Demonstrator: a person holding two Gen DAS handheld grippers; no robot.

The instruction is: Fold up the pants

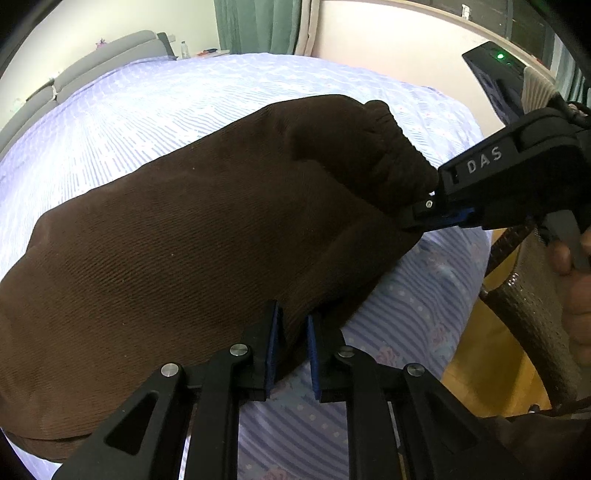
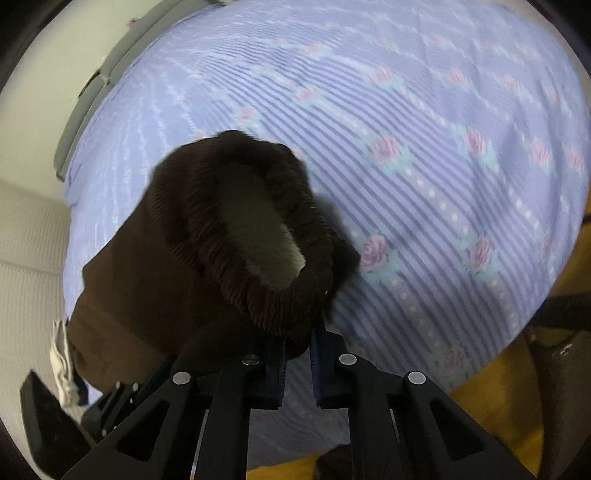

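A home bedroom: floral striped bedsheet (image 1: 155, 110), grey headboard (image 1: 107, 55), green curtains (image 1: 258, 26).

Soft, even indoor light, no glare. Left wrist view sharp; brown pants (image 1: 192, 236) read dark with little texture in the folds. Right wrist view motion-blurred, worst across the bedspread (image 2: 424, 155); faint shadow beside the waistband. Heavy fisheye bending, black vignette at corners in both.

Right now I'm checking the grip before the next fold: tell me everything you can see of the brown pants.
The brown pants are dark, fine-ribbed corduroy-like fabric with a gathered elastic waistband and pale lining. They lie across the striped floral bedsheet. The left hand-held gripper pinches their near edge; the right hand-held gripper pinches the lifted waistband.
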